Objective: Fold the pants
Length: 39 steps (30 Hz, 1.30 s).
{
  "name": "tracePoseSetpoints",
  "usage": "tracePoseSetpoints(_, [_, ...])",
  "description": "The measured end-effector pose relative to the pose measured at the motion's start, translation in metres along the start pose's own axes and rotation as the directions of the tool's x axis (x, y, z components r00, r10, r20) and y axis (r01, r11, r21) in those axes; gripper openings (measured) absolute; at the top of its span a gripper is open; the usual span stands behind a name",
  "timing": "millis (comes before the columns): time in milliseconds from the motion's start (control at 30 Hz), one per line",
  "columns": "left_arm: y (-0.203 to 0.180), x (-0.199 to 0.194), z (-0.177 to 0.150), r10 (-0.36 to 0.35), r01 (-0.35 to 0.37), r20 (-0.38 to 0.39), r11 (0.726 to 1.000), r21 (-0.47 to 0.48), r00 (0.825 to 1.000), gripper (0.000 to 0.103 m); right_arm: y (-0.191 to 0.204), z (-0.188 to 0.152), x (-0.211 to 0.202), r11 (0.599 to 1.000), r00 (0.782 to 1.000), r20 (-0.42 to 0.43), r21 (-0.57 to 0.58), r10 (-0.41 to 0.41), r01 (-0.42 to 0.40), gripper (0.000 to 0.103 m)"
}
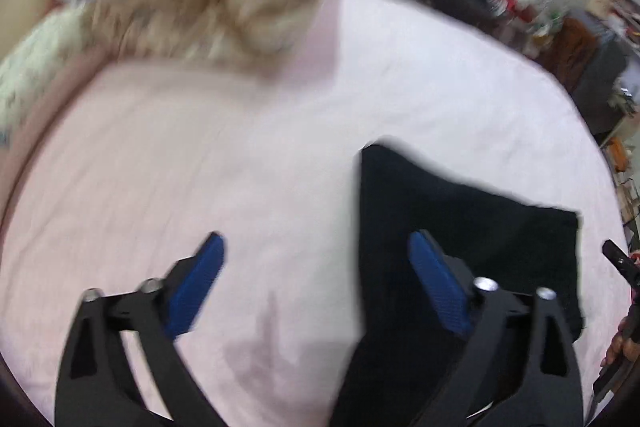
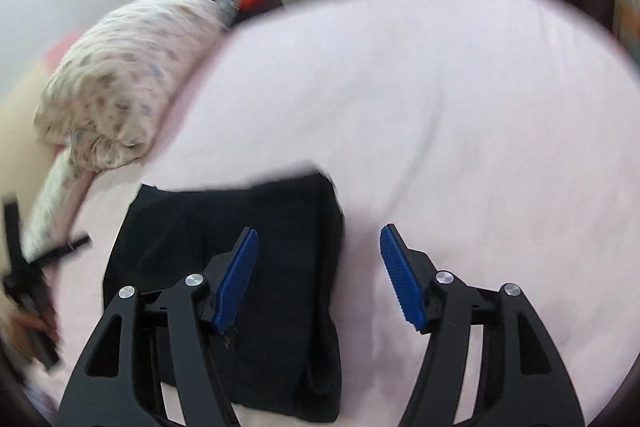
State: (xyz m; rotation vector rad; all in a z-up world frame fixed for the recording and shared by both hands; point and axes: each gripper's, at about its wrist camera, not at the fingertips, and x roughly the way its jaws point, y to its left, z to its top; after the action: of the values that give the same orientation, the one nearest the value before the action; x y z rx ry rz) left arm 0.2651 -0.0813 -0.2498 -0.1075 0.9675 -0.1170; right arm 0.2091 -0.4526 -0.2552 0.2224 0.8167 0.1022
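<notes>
Left tool (image 1: 316,255) spread wide, gripping nothing, above pink bed sheet (image 1: 280,155). Black pants (image 1: 460,211) folded flat on bed, at 4 o'clock in left view, under its right finger. Right tool (image 2: 319,247) spread, empty; pants at 7 o'clock. Floral quilt (image 2: 120,75) bunched at 10 o'clock.

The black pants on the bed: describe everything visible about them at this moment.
The black pants are dark, soft-looking cloth, folded into a compact, roughly rectangular stack with layered edges showing at the near right corner. They lie flat on the pink bedsheet, which is all that visibly touches them. The left tool and right tool are both open, holding nothing. Motion blur hides finer detail.
</notes>
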Motion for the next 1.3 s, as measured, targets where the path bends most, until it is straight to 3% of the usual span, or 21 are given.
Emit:
tracePoseSetpoints(67, [-0.040,0.005,0.000,-0.106,0.107,-0.016,0.992,0.070,0.994,0.101,0.026,0.002,0.009,0.995,1.000,-0.021,-0.100,0.015,-0.017,0.061])
tracePoseSetpoints(133, [-0.059,0.015,-0.008,-0.133,0.141,-0.075,0.983,0.115,0.988,0.101,0.047,-0.002,0.023,0.986,0.998,-0.064,-0.165,0.027,-0.037,0.058])
tracePoseSetpoints(233, [-0.082,0.033,-0.021,-0.179,0.198,-0.152,0.972,0.124,0.972,0.101,0.057,-0.007,0.037,0.984,0.995,-0.099,-0.174,0.018,-0.035,0.058])
tracePoseSetpoints(300, [-0.093,0.045,-0.030,-0.174,0.202,-0.208,0.972,0.122,0.963,0.101,0.060,-0.014,0.055,0.982,0.987,-0.160,-0.188,-0.028,-0.002,0.058])
tracePoseSetpoints(367, [-0.097,0.069,-0.040,-0.127,0.174,-0.296,0.975,0.138,0.947,0.101,0.060,-0.024,0.079,0.975,0.965,-0.247,-0.219,-0.088,0.033,0.059])
tracePoseSetpoints(500, [-0.105,0.079,-0.063,-0.053,0.139,-0.292,0.949,0.283,0.955,0.101,0.054,-0.033,0.088,0.974,0.962,-0.254,-0.223,-0.100,0.042,0.060])
tracePoseSetpoints(633, [-0.095,0.080,-0.055,-0.088,0.154,-0.299,0.967,0.203,0.950,0.101,0.054,-0.027,0.083,0.972,0.961,-0.258,-0.233,-0.098,0.036,0.060])
tracePoseSetpoints(733, [-0.086,0.057,-0.048,-0.125,0.166,-0.243,0.973,0.158,0.962,0.101,0.057,-0.027,0.046,0.971,0.987,-0.145,-0.238,-0.069,0.033,0.059])
tracePoseSetpoints(833, [-0.083,0.029,-0.056,-0.134,0.166,-0.165,0.966,0.197,0.977,0.101,0.060,-0.036,0.012,0.974,0.997,-0.063,-0.224,-0.037,0.022,0.059])
tracePoseSetpoints(967, [-0.085,0.009,-0.073,-0.154,0.184,-0.135,0.950,0.252,0.979,0.101,0.067,-0.061,0.002,0.970,0.995,-0.095,-0.244,-0.022,-0.002,0.059])
tracePoseSetpoints(1100, [-0.085,0.030,-0.097,-0.128,0.188,-0.228,0.946,0.265,0.965,0.101,0.067,-0.085,0.021,0.970,0.978,-0.201,-0.241,-0.064,0.014,0.060])
tracePoseSetpoints(1233, [-0.096,0.039,-0.110,-0.065,0.145,-0.240,0.932,0.331,0.968,0.101,0.076,-0.091,0.030,0.958,0.977,-0.189,-0.284,-0.103,0.046,0.060])
tracePoseSetpoints(1300, [-0.095,0.037,-0.107,-0.075,0.153,-0.248,0.937,0.314,0.966,0.101,0.075,-0.086,0.028,0.962,0.975,-0.201,-0.271,-0.099,0.042,0.060])
